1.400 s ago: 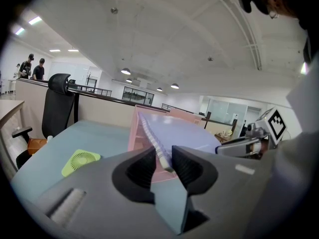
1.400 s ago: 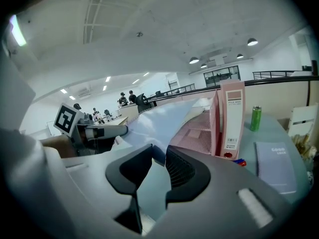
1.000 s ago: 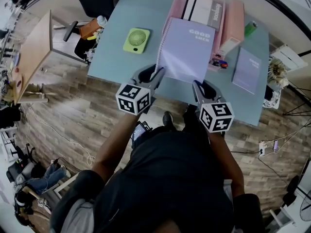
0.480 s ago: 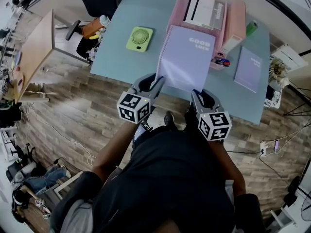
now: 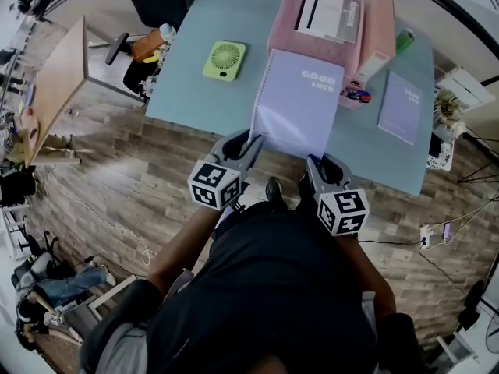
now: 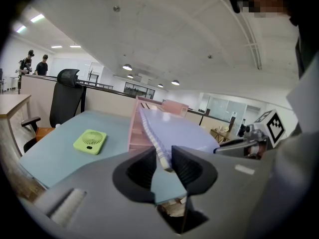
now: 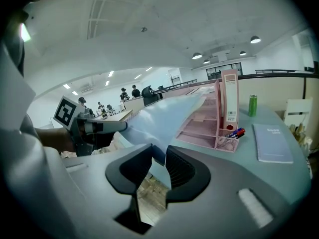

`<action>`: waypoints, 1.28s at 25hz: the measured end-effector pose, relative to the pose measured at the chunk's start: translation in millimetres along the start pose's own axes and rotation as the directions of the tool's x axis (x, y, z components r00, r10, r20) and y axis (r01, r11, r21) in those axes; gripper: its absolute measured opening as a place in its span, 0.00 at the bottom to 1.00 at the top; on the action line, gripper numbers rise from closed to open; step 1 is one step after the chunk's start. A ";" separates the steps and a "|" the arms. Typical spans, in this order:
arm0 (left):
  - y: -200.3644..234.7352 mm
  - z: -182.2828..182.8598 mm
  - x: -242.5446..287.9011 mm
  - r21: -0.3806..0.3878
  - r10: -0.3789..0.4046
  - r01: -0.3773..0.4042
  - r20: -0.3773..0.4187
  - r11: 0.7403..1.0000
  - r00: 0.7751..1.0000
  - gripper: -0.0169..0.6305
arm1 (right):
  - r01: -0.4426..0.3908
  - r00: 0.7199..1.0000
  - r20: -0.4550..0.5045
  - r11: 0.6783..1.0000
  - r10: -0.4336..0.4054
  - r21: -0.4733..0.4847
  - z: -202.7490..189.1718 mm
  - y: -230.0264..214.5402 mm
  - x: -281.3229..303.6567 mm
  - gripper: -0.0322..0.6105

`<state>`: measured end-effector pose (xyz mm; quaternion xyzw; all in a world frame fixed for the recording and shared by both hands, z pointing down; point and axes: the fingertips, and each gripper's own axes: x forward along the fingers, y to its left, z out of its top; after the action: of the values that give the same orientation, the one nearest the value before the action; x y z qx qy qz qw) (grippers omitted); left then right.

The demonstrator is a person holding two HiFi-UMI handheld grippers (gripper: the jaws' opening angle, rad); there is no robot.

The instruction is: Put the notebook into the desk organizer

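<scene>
Table (image 5: pixel 195 100) carries the pink desk organizer (image 5: pixel 282 22) at its far side. The big lilac notebook (image 5: pixel 296 104) hangs tilted over the table, its far edge near the organizer's front, not in yet. The left gripper (image 5: pixel 251 142) is clenched on its near spiral corner, the right gripper (image 5: pixel 312 162) on the other near corner. Best way, probably: raise both corners evenly, stand it upright, line it up with a free slot, slide in.

Counts:
- one table
- one organizer
- two notebooks, counting the small notebook (image 5: pixel 400 107) lying at the right
- two grippers
- one green fan (image 5: pixel 224 60)
- one can (image 5: pixel 403 42)
</scene>
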<state>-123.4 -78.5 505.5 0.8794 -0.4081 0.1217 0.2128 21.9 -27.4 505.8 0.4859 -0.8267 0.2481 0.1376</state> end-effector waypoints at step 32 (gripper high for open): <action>6.4 -92.3 22.2 -0.121 0.007 -0.028 -0.173 0.992 0.985 0.27 | -0.008 0.988 -0.154 0.998 0.017 0.061 -79.0 -14.3 14.4 0.18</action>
<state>-117.9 -53.3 597.1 0.8472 -0.4027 0.1736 0.2998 26.3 -0.9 582.8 0.4638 -0.8088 0.3107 0.1850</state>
